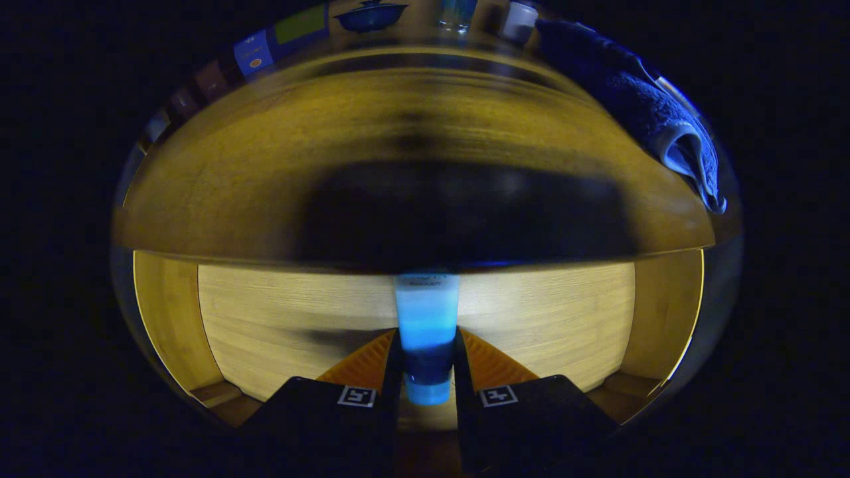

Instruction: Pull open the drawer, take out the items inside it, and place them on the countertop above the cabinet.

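Blue terry towel (654,109) draped over the wooden desk (279,166) edge, a dark lidded pot (370,16) and what may be jars behind, hand-held gripper (427,355) pinching a pale, smooth tube (426,312) over the open grainy wooden drawer (531,318).

gripper (427,348) clamps blue tube (426,312) above open drawer (299,312).

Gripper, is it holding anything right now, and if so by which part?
Yes. The gripper is shut on a blue tube, both fingers pressing its lower end near the cap, over the open wooden drawer.
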Available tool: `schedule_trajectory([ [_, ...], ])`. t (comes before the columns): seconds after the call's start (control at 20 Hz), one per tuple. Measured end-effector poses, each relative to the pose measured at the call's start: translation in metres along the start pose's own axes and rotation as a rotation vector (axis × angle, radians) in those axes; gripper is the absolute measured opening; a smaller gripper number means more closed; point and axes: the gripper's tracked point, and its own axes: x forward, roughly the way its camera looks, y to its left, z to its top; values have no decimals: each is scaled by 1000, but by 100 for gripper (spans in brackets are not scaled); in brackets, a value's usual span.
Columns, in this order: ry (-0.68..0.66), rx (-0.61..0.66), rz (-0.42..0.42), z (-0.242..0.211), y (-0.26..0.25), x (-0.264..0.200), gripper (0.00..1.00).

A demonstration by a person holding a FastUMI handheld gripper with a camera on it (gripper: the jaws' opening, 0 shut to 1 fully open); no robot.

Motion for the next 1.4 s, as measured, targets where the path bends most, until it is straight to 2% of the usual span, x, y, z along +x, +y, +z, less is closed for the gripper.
schedule_trajectory([
  [0.2,-35,33,15,2,-2,-17,42],
  [0.4,-44,37,69,-18,0,-51,42],
  [0.65,-197,31,98,-14,-4,-118,41],
  [0.8,-312,22,100,16,-6,-154,41],
  [0.95,-365,27,89,53,-8,-160,41],
  [1.4,-336,23,70,162,7,-124,41],
])
